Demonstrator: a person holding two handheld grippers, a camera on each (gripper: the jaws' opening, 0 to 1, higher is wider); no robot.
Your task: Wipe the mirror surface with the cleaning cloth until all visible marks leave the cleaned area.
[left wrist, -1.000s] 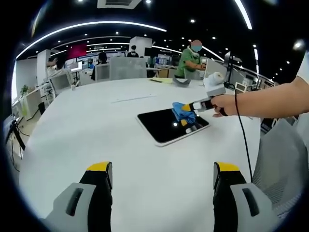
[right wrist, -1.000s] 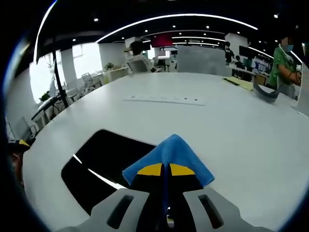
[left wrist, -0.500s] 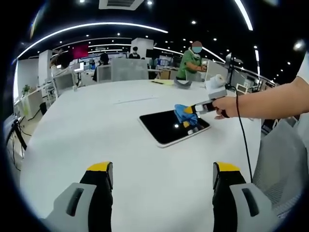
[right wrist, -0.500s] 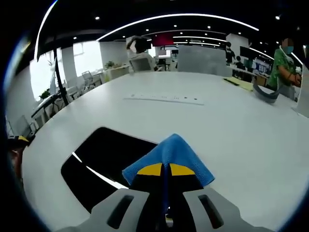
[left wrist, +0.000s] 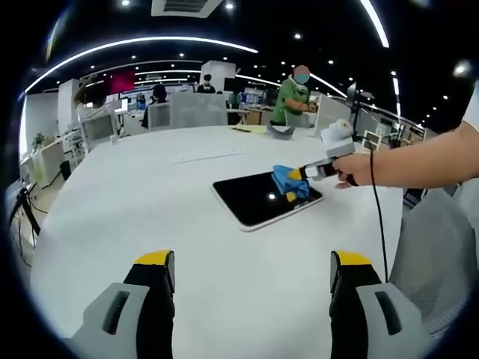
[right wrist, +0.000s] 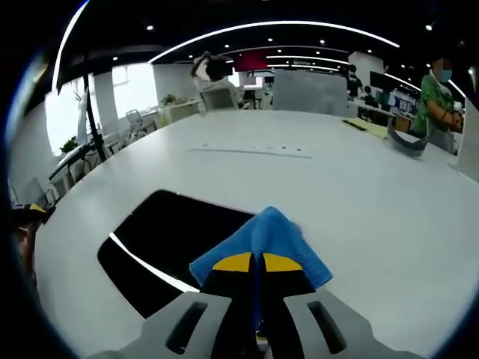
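lying flat, mirror (left wrist: 258, 197) long axis toward right hand-held gripper (left wrist: 296, 174)

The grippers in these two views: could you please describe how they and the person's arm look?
Each gripper, left gripper and right gripper, has grey bodies with black jaws tipped yellow. A black cable hangs from the right one. The arm is bare, with a white sleeve edge.

The mirror (left wrist: 262, 198), a dark rectangular slab with rounded corners and a pale edge, is lying flat on the white desk (left wrist: 150, 202), reflecting ceiling lights. The blue cleaning cloth (right wrist: 258, 239), bunched into a peak, is resting on the mirror's edge.
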